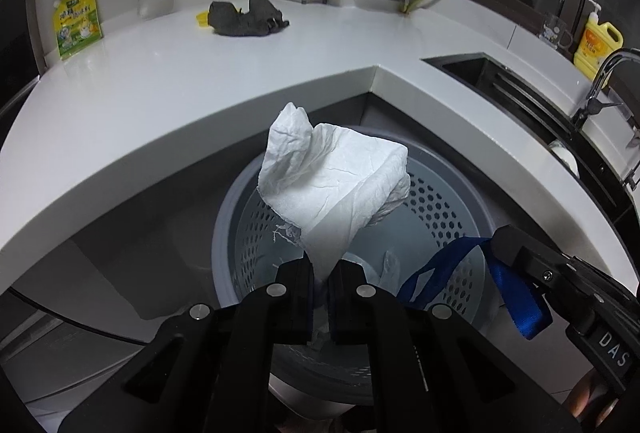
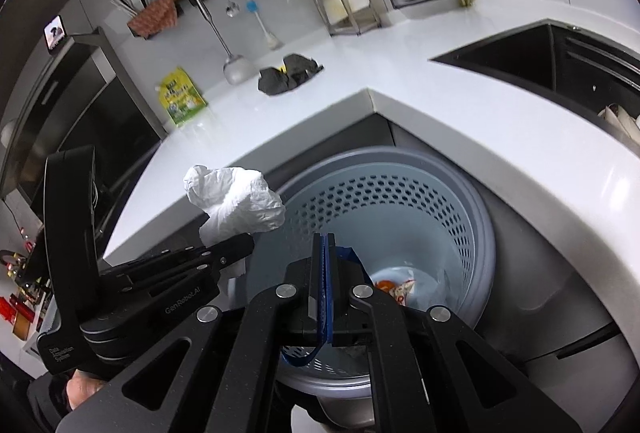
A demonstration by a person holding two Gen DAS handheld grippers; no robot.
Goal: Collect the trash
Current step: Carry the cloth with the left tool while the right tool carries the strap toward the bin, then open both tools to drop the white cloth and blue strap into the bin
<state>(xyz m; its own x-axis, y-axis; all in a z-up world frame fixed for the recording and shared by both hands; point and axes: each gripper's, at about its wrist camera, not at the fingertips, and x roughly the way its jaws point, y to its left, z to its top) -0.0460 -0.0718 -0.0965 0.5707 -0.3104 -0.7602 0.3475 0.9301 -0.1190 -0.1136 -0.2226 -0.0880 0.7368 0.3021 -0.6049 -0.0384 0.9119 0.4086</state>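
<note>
In the left wrist view, the left gripper (image 1: 322, 273) fills the bottom centre of the frame, angled downward toward the grey perforated bin (image 1: 448, 201) that sits on the floor in the inner corner of the white counter (image 1: 240, 73). Its jaws are pinched nearly together on the lower end of a crumpled white paper towel (image 1: 336, 177), which stands up from the fingertips into the middle of the frame, over the bin's mouth. At the lower right the right gripper (image 1: 505, 245) reaches in from the side, its closed tip clamped on a blue strap (image 1: 516, 297) that loops over the right part of the bin's opening. At the bottom right corner a bit of the person's hand (image 1: 580, 401) shows under that tool. On the counter in the upper part of the frame lie a dark cloth (image 1: 248, 19) and a yellow-green pouch (image 1: 78, 19).

In the right wrist view, the right gripper (image 2: 329, 245) points down into the bin (image 2: 460, 201) from the bottom centre, jaws fully closed with the blue strap (image 2: 326, 285) squeezed flat between them; a loop of it hangs below. The left gripper (image 2: 244, 247) comes in from the left edge, lying nearly level across the frame, the paper towel (image 2: 236, 205) bunched at its tip above the bin's left rim. A red and white wrapper (image 2: 396, 287) lies on the bin's floor. The hand (image 2: 82, 389) holding the left tool shows at the lower left.
</note>
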